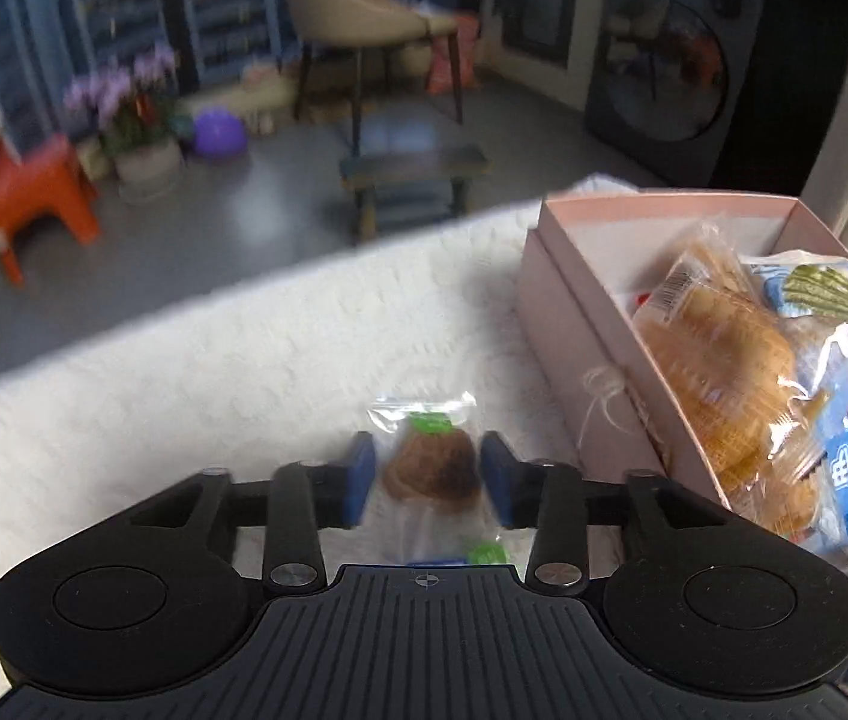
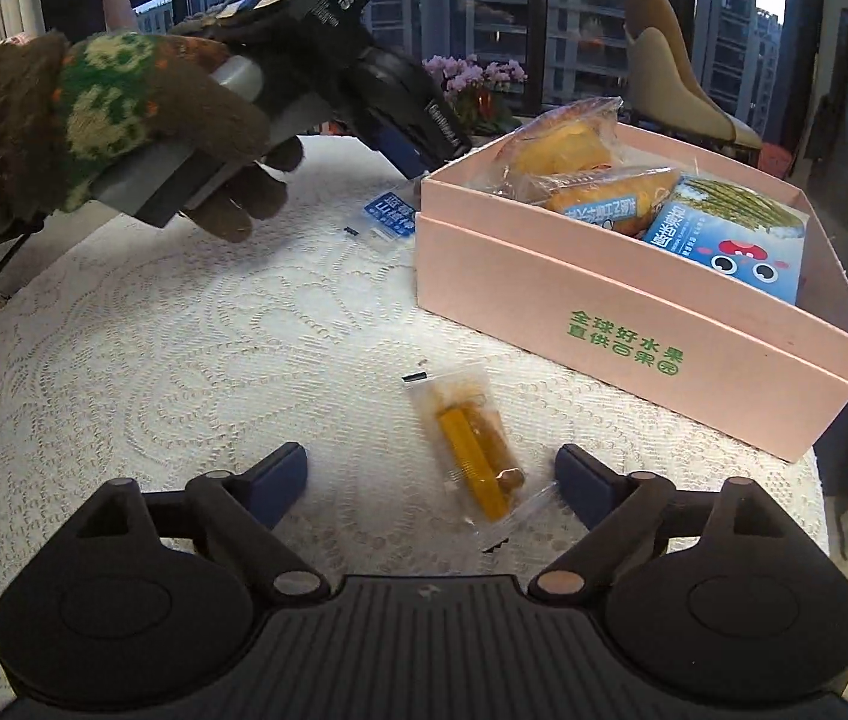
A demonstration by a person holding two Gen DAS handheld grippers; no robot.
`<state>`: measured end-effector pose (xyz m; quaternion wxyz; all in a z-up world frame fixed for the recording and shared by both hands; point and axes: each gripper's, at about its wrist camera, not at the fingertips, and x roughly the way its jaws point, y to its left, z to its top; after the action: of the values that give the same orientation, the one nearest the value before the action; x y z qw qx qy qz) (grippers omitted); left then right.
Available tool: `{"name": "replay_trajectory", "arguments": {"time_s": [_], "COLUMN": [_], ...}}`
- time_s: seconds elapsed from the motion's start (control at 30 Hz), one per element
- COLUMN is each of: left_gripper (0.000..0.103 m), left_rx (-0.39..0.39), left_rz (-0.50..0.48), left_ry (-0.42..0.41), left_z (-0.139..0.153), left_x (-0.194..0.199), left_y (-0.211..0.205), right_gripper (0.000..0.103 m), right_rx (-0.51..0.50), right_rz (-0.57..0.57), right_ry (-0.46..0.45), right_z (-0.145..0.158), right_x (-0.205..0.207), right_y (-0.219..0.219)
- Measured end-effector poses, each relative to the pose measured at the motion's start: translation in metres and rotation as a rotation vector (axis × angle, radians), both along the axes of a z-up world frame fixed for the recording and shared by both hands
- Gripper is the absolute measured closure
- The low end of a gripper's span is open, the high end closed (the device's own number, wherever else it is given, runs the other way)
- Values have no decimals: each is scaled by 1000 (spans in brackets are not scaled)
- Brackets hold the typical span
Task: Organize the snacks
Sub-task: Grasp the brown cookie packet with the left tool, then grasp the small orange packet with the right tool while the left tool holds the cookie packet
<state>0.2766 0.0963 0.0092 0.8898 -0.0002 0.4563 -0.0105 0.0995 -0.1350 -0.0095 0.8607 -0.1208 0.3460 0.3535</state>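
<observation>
A pink box (image 2: 634,324) holds several wrapped breads and a blue snack pack (image 2: 730,240); it also shows in the left wrist view (image 1: 580,324). My left gripper (image 1: 427,480) straddles a clear packet with a brown snack (image 1: 433,468) on the white lace tablecloth, pads close on both sides but not clearly pressing. In the right wrist view the left gripper (image 2: 405,150) is held by a gloved hand above that packet (image 2: 390,216) beside the box. My right gripper (image 2: 433,480) is open around a clear packet of yellow sticks (image 2: 475,450).
The round table's lace cloth (image 2: 183,330) ends at an edge close behind the box. Beyond it are a beige chair (image 1: 357,6), a small stool (image 1: 411,180), an orange stool (image 1: 33,192) and potted flowers (image 1: 129,114).
</observation>
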Motion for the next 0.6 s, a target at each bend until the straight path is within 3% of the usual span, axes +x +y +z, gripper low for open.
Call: {"name": "replay_trajectory", "arguments": {"time_s": [0.1, 0.27, 0.43, 0.5, 0.6], "left_gripper": [53, 59, 62, 62, 62], "left_rx": [53, 45, -60, -76, -129], "left_rz": [-15, -21, -25, -48, -78], "left_ry": [-33, -32, -28, -37, -41], "left_z": [-2, 1, 7, 12, 17], "left_x": [-2, -8, -33, -52, -88], "left_y": [-3, -3, 9, 10, 11], "right_gripper": [9, 5, 0, 7, 30], "right_rx": [7, 7, -1, 29, 64], "right_rz": [14, 23, 42, 20, -36], "right_ry": [7, 17, 64, 87, 120], "right_z": [0, 0, 2, 5, 11], "right_x": [1, 0, 9, 16, 25], "right_y": [0, 0, 4, -1, -10]}}
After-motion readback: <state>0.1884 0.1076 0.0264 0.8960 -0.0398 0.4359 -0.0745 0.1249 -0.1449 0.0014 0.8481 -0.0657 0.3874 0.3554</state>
